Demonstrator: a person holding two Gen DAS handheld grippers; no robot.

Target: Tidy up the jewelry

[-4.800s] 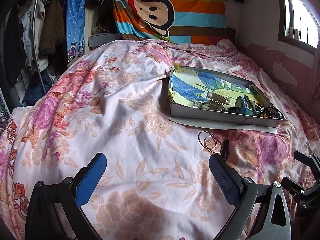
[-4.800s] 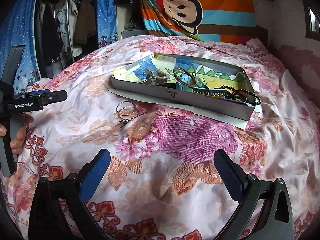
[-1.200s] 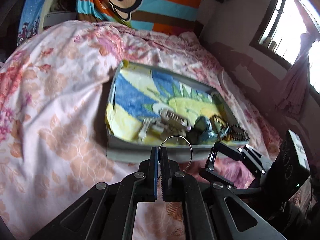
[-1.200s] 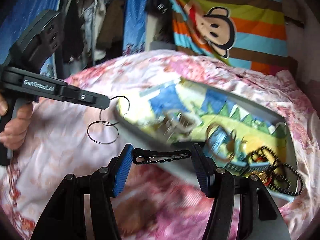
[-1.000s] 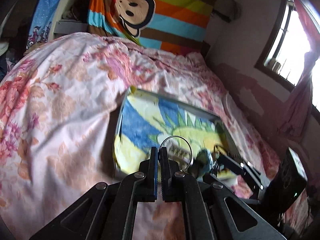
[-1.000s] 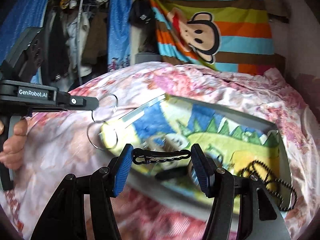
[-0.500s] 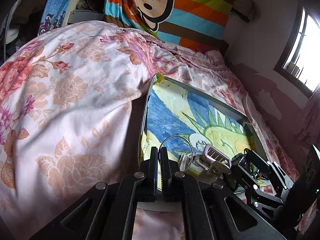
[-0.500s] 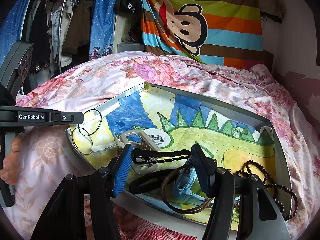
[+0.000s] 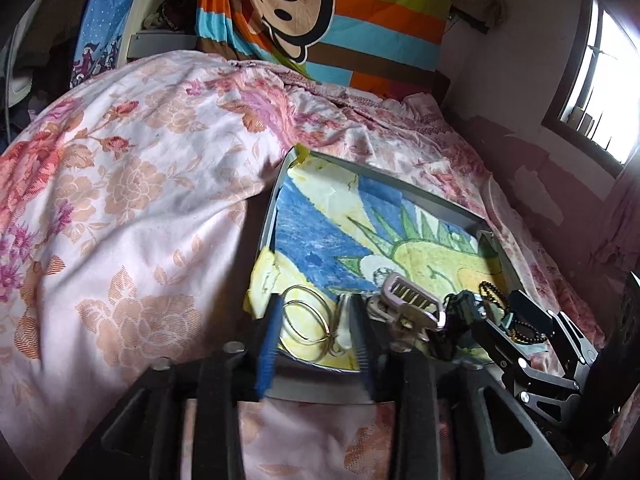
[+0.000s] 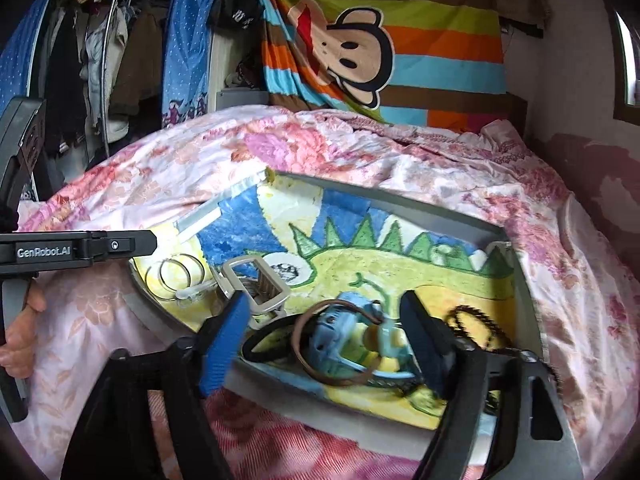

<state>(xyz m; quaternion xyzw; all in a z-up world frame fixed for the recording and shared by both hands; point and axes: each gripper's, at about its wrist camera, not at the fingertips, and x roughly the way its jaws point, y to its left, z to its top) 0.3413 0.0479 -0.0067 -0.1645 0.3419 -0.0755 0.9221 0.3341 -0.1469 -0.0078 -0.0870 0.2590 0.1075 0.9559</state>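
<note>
1. Between the parted fingers of the left hand-held gripper (image 9: 316, 336), in the left wrist view, a pair of thin wire hoops (image 9: 306, 320) lies on the painted lining of the grey tray (image 9: 276, 216). The jaws are opening; the hoops sit in the gap, and no pad appears to press on them, so the release looks to be under way.
2. Just to the right of that gripper lies a silver hair claw (image 9: 410, 300), and further right a string of dark beads (image 9: 524, 328), both inside the tray. The right hand-held gripper (image 9: 516, 332) reaches in from the right edge over that end.
3. Pose: the left gripper tilts downward, its tips over the tray's near left corner. The tray rests on the floral bed cover (image 9: 120, 208).
4. Between the fingers of the right hand-held gripper (image 10: 324, 336), in the right wrist view, lie a black hair tie (image 10: 272, 344), a brown band (image 10: 304, 344) and a pale blue clip (image 10: 344, 336). Its jaws are opening and grip nothing.
5. To its left, the left hand-held gripper (image 10: 154, 242) hangs above the hoops (image 10: 174, 276), held by a hand (image 10: 18, 336).
6. Judgement: no jewelry shows loose on the bed cover; collection appears done, though the pieces lie crowded at the near side.
</note>
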